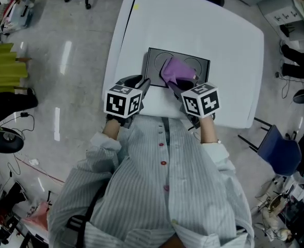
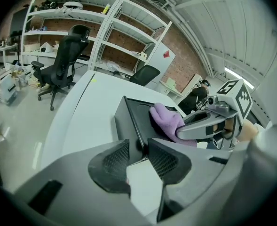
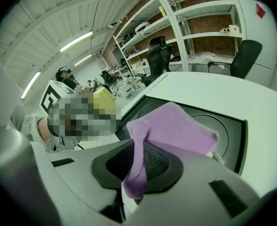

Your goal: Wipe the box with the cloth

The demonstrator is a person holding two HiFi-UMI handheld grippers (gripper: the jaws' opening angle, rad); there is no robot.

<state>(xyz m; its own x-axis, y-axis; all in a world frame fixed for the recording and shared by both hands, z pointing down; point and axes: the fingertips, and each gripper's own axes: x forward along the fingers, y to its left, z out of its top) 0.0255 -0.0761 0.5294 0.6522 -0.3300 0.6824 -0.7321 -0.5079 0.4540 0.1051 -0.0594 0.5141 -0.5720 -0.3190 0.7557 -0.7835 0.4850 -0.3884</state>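
Head view: blk box (image 1: 154,66) at ctr of white table (image 1: 193,19), purple cloth (image 1: 176,71) lying on its top; left gripper (image 1: 141,84) at box's 7 o'clock corner, right gripper (image 1: 178,91) at 5 o'clock. Left gripper view: jaws narrow, clamped on box corner. Right gripper view: jaws pinch cloth edge, rest spread over box top.

The white worktop (image 1: 193,25) has rounded corners and stands on a grey floor (image 1: 84,87). 1 flat black box (image 1: 153,66) lies directly on it, close to the edge nearest the person and roughly midway across. A small yellow mark (image 1: 136,6) shows near the far left corner, and a thin dark line (image 1: 128,22) runs along the left side.
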